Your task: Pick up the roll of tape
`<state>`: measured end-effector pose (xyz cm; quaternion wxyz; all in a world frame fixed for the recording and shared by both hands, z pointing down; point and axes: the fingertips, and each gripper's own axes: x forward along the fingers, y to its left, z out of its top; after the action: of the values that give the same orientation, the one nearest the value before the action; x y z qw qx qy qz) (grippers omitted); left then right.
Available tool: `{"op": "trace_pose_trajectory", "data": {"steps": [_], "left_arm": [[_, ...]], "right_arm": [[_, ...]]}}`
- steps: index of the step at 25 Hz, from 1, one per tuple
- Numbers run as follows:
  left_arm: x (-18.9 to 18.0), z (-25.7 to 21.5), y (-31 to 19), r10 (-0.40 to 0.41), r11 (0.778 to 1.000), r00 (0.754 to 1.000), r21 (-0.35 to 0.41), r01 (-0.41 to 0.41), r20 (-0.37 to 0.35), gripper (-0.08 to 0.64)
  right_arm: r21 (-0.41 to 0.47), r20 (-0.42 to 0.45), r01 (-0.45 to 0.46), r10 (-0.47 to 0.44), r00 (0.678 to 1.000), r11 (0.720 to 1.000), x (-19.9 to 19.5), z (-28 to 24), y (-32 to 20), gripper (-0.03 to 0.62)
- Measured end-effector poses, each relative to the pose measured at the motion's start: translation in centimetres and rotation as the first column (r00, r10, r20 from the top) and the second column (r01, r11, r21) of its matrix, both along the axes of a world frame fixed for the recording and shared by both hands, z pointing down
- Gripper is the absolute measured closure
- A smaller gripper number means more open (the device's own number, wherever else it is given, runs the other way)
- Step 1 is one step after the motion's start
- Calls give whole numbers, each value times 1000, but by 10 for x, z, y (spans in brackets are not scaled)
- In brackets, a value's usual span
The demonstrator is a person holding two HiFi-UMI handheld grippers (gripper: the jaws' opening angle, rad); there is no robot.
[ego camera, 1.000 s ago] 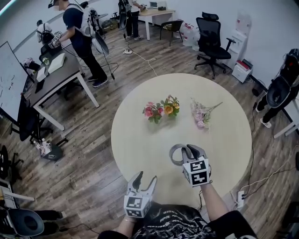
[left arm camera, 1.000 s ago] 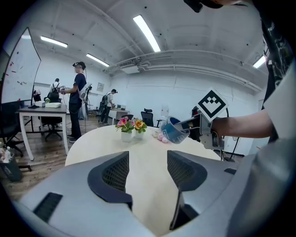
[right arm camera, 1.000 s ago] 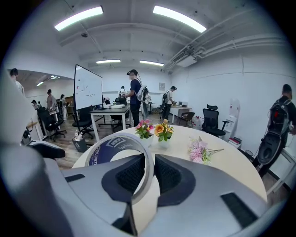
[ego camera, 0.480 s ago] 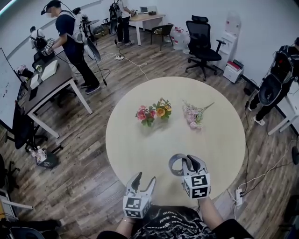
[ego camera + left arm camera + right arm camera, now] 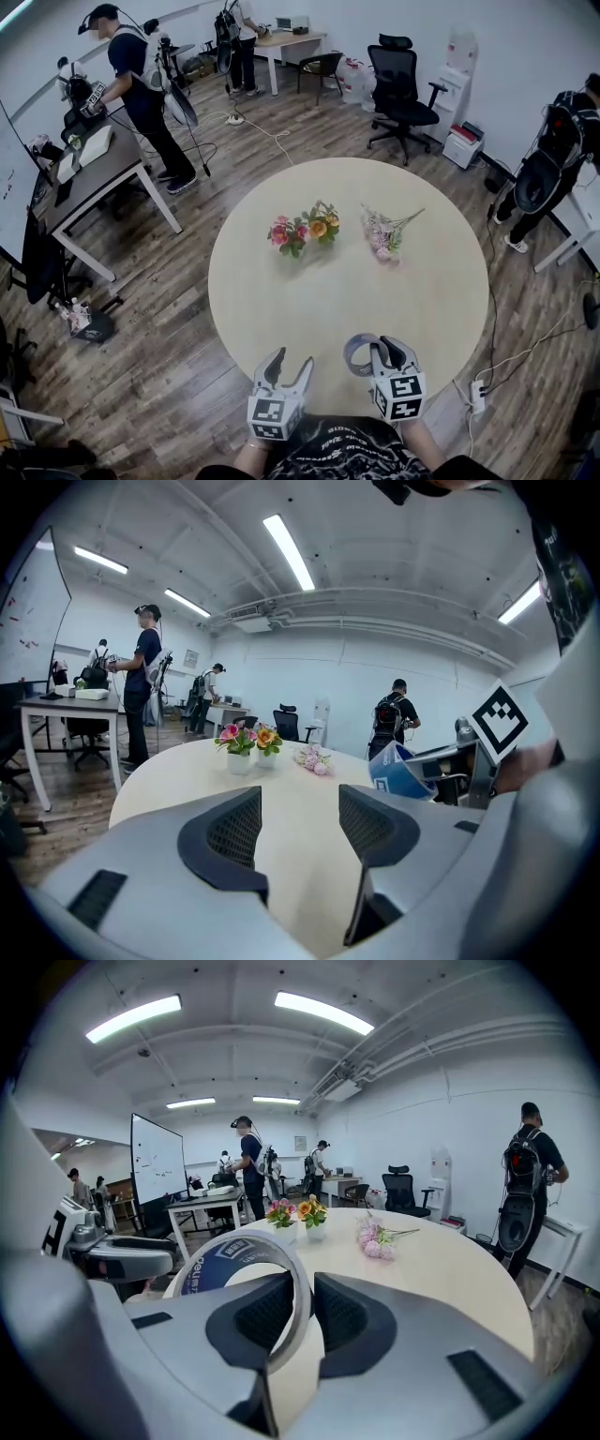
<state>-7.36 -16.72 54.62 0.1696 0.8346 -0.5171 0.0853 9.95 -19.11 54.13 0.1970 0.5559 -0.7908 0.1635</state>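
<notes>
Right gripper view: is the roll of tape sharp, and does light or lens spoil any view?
Right gripper view: the roll of tape is sharp between the right tongs, its print shows; ceiling lights burn white. Left gripper view: black corners, bent ceiling lines. Head view: even light, room edges curve.

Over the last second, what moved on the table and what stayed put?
The right gripper, still shut on the roll of tape, drew back toward the person, nearing the round table's near edge. Nothing was newly grasped or released. The left gripper stayed open and empty at that edge; the potted flowers and the pink bouquet lie unmoved.
</notes>
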Motion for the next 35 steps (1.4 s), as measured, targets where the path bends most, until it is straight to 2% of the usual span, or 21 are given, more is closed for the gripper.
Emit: {"op": "trace_pose_trajectory", "data": {"steps": [6,13,19,27,35], "left_arm": [[4,3,1,6,1000,1000,-5,-6,0,281],[13,3,-1,32,999,999,-9,-32,-7,285],[19,0,-2,52,999,998,4,-52,-21,345],[21,0,-4,63,998,998,9,-63,-22,508],[26,-1,-2,102,995,994,14,-102,-28,538]], "right_arm": [[-18,-31,9,-10,999,1000,3,12,16,515],[-18,-39,10,-11,999,1000,4,13,12,515],[-17,-36,14,-15,999,1000,-1,13,8,515],[-14,-29,29,-29,999,999,-5,15,5,517],[-11,-28,34,-35,999,999,-6,15,5,520]]}}
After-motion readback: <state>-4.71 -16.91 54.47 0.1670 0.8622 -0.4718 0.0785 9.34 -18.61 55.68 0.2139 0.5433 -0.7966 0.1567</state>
